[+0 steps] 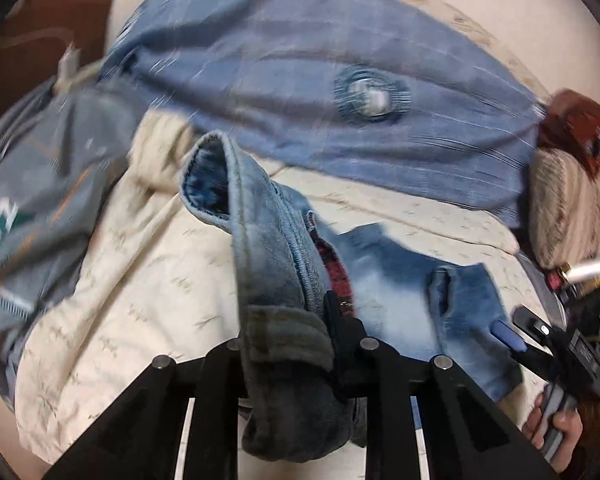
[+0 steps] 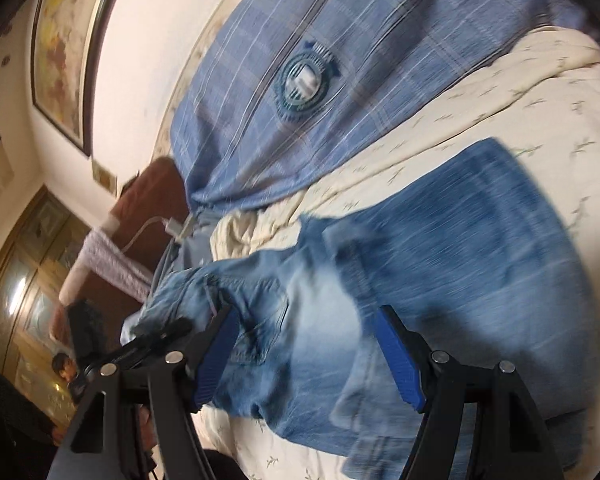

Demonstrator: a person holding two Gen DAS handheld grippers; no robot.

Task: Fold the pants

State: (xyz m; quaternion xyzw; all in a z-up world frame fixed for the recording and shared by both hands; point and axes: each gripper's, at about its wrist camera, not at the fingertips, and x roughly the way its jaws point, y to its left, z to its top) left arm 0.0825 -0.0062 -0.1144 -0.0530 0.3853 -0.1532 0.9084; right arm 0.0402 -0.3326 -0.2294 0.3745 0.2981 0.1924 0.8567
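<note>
Nearest the lens, the left gripper (image 1: 288, 360) has its jaws clamped on a bunched, fleece-lined end of the faded blue denim pants (image 1: 400, 280), which hangs lifted from the grip and runs down to the rest of the garment lying on the cream bedspread printed with small sprigs (image 1: 140, 300). The right gripper (image 2: 306, 354), with ribbed blue pads (image 2: 398, 356), stands with jaws wide apart above the flat denim and grips nothing. To fold well, the lifted end should be carried straight over the flat part, edges aligned, while the right gripper pins or smooths the cloth, by this reading. Farther off lies a blue plaid quilt bearing a round badge (image 1: 340, 60). Motion blur smears both views; whether the gripped end is waistband or hem cannot be told, and the pants' full outline is cut off.
</note>
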